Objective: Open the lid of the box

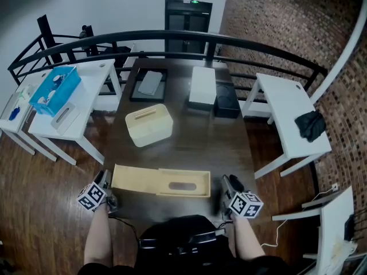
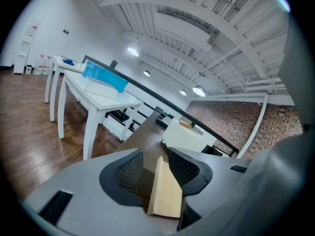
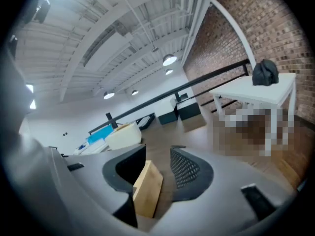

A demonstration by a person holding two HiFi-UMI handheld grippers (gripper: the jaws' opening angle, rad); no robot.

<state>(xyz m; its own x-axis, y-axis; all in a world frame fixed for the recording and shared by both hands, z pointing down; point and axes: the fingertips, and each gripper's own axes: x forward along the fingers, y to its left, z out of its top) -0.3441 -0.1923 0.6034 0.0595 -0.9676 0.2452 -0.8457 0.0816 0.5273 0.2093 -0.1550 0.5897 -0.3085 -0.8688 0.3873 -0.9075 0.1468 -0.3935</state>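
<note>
A long pale wooden lid (image 1: 160,182) with a slot in it lies flat along the near edge of the dark table (image 1: 195,145). The cream box (image 1: 149,125), with its own slotted top, stands mid-table, apart from it. My left gripper (image 1: 106,183) is at the lid's left end and my right gripper (image 1: 228,185) at its right end. In the left gripper view the lid's end (image 2: 165,195) sits between the jaws of the left gripper (image 2: 155,163), against the right finger with a gap to the left pad. In the right gripper view the lid (image 3: 146,188) leans on the left finger of the right gripper (image 3: 157,163), clear of the right pad.
At the table's far end are a white box (image 1: 202,86), a black box (image 1: 226,99) and a black tray (image 1: 149,83). White side tables flank it: a blue bin (image 1: 55,89) on the left, a black cloth (image 1: 311,124) on the right. A black railing (image 1: 172,36) curves behind.
</note>
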